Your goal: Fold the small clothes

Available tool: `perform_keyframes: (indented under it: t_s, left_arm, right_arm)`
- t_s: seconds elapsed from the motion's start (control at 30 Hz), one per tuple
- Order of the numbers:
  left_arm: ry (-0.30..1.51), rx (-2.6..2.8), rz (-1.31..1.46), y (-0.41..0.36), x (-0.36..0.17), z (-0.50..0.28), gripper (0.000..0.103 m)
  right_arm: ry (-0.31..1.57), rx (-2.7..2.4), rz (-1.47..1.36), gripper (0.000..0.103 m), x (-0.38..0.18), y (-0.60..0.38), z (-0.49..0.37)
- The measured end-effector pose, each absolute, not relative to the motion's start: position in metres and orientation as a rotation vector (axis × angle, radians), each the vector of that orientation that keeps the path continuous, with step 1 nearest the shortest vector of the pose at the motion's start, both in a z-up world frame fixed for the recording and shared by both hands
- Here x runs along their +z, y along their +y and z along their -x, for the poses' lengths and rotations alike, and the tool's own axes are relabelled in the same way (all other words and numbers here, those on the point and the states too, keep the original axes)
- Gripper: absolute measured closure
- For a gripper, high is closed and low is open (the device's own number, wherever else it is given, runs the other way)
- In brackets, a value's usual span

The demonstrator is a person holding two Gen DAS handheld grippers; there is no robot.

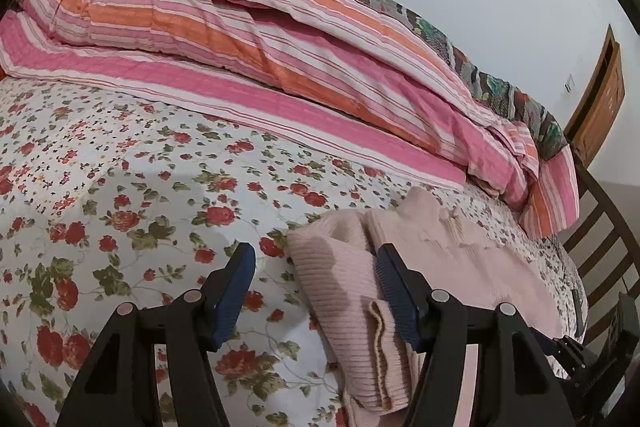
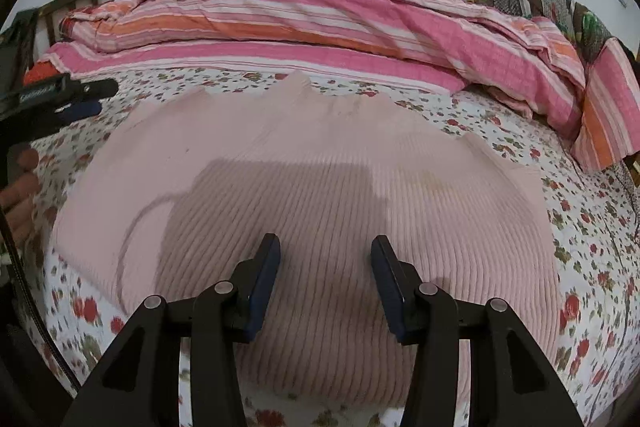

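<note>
- Sweater (image 1: 420, 259) first, in the left wrist view: a pale pink ribbed knit on the floral bed sheet (image 1: 120, 187), lying to the right of the left tongs (image 1: 316, 263) and running away toward the far right.
- Left tongs stand apart, nothing pinched; the right pad (image 1: 394, 291) sits over the bunched near-left edge of the knit, where a cuff with a brown trim (image 1: 380, 343) is doubled over, while the left pad is over bare sheet. Whether that pad touches the fabric, I cannot tell.
- Far side: a striped pink and orange quilt (image 1: 240, 39) heaped along the bed, well apart from the sweater.
- Right wrist view now: the sweater (image 2: 320, 167) fills the middle, spread mostly flat, long axis running left to right, ribs fanning toward the near hem.
- Right tongs (image 2: 325, 275) hover apart above the near middle of the body, holding nothing.
- Left tongs (image 2: 86, 103) show at the far left edge, by the sweater's left side, a hand (image 2: 20, 187) just below.
- My read: the left tongs are nearer that loose sleeve, so the next fold probably starts there.
</note>
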State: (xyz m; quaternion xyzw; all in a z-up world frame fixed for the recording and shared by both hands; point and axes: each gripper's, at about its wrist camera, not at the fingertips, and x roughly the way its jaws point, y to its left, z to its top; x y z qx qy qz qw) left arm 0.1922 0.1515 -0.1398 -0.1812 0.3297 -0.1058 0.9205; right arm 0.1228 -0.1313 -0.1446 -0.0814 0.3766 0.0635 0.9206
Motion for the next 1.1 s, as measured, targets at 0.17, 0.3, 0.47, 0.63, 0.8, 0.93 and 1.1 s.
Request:
perform_keyframes:
  t_s: [0.17,0.3,0.47,0.63,0.8,0.93,1.1]
  left_arm:
    - [0.657,-0.237,0.333,0.148,-0.130,-0.187,0.042]
    - [0.682,-0.269,0.385,0.142,-0.124,-0.185,0.042]
    - [0.742,-0.229,0.243,0.115,-0.126,-0.162,0.042]
    - [0.778,-0.271,0.219,0.107,-0.131,-0.122,0.042]
    - [0.856,-0.324,0.349,0.106,-0.154,-0.091,0.042]
    - [0.870,-0.303,0.461,0.106,-0.182,-0.072,0.042]
    - [0.818,-0.312,0.610,0.111,-0.191,-0.083,0.042]
  right_arm:
    - [0.749,0.137,0.199,0.055,-0.154,-0.132,-0.099]
    - [0.758,0.168,0.226,0.055,-0.157,-0.134,-0.082]
    - [0.770,0.306,0.122,0.055,-0.131,-0.156,-0.075]
    - [0.582,0.212,0.065,0.055,-0.089,-0.186,-0.089]
    - [0.552,0.114,0.006,0.055,-0.086,-0.219,-0.125]
    - [0.586,0.103,-0.081,0.055,-0.110,-0.249,-0.131]
    - [0.598,0.097,-0.118,0.055,-0.116,-0.272,-0.131]
